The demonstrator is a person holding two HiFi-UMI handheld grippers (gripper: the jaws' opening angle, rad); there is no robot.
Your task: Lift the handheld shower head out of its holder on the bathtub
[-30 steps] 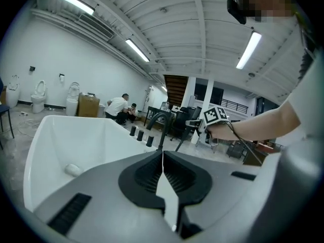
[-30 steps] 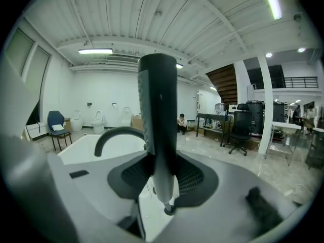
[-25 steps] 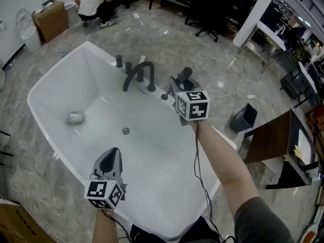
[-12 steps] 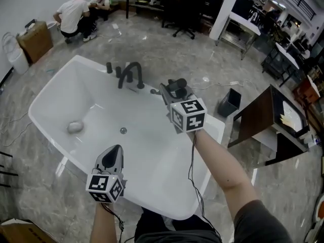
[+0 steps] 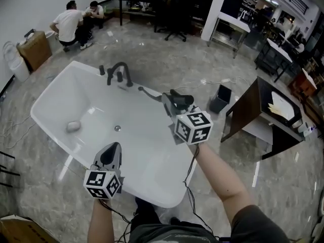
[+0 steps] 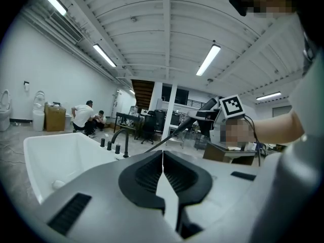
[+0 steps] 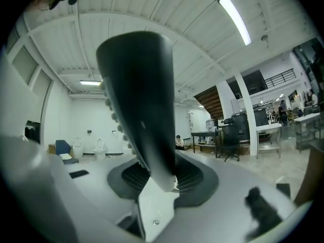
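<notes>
Right gripper [image 5: 171,104], at frame center, is clamped on the dark handheld shower head [image 7: 136,100], above the white bathtub [image 5: 147,158] and apart from the faucet [image 5: 119,73]. Left gripper [image 6: 163,168], lower left, has its jaws together, empty. Inside the tub are a pale rounded lump [image 5: 73,126] and the drain [image 5: 117,128].

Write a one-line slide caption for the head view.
Right gripper holds the shower head over the bathtub edge; left gripper shut, empty.
</notes>
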